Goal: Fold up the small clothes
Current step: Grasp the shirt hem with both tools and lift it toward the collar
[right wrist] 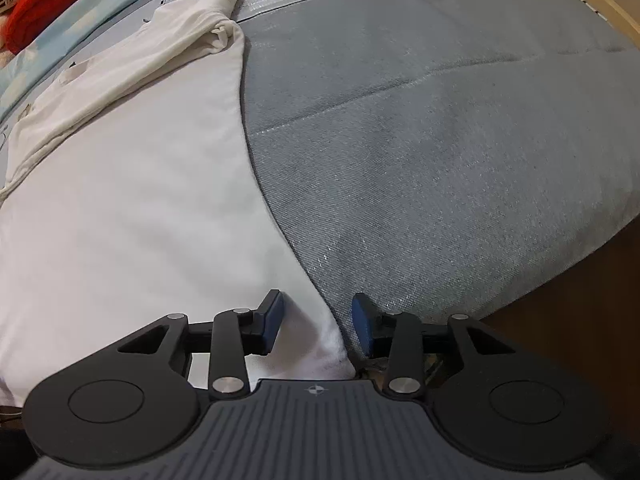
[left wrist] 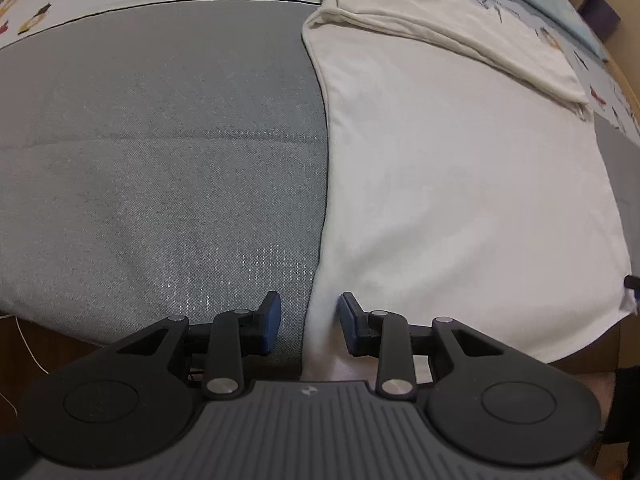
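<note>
Left wrist: left gripper (left wrist: 310, 322) open, straddling the white shirt (left wrist: 460, 200) hem corner. Right gripper (right wrist: 316, 326) open likewise at the other corner. Pinch both corners squarely, then lift evenly off the grey mat (left wrist: 160, 160).

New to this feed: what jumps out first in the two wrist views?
The big white garment spread flat on the grey bed cover, a sleeve folded across its far end. Each open gripper straddles a near bottom corner of it: left gripper at the left edge, right gripper at the right edge. A red fabric item sits far left in the right wrist view.
</note>
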Tool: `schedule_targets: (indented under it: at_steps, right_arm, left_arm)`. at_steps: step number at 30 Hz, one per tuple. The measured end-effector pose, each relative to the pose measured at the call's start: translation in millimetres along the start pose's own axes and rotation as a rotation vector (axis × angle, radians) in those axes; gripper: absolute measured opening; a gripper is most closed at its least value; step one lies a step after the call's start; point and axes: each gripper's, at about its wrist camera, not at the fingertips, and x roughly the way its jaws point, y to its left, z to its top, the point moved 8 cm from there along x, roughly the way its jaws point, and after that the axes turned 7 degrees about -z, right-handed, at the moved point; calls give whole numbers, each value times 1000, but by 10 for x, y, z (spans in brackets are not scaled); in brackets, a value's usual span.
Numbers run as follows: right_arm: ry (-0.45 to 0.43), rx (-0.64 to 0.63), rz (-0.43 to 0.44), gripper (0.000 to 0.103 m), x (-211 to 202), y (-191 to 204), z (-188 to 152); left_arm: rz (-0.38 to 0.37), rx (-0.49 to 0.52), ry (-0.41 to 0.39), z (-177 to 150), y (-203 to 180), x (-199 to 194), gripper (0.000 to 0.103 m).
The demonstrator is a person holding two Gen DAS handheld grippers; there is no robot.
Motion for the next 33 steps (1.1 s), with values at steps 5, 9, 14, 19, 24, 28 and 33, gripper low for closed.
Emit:
schedule_targets:
  at_steps: [5,9,14,19,24,28,33]
  right_arm:
    - [-15,-60,1,31,-40,74,-20]
    - [-16,-56,74,5,-108,137,-19]
    - [2,-36,53,7,-92,87,-22]
    - [10,-86,28,8,-63,147,-55]
    - [17,-104,24,9,-46,163,-74]
    - [25,-114,20,9,-49,169,-97]
    - [34,-130,15,10,-49,173,-131]
  left_arm:
    - [-19,36,-5,9,-99,16,10]
    - [-44,61,-27,14,-177,-65,5]
    - [-44,29,-8,-57,-129,-81,6]
    - [-18,52,37,-120,-124,-14,9]
    - [-18,58,46,-126,-113,23,9]
    - [-15,48,54,-138,-110,49,10]
    - [-9,62,63,-152,-127,77,10]
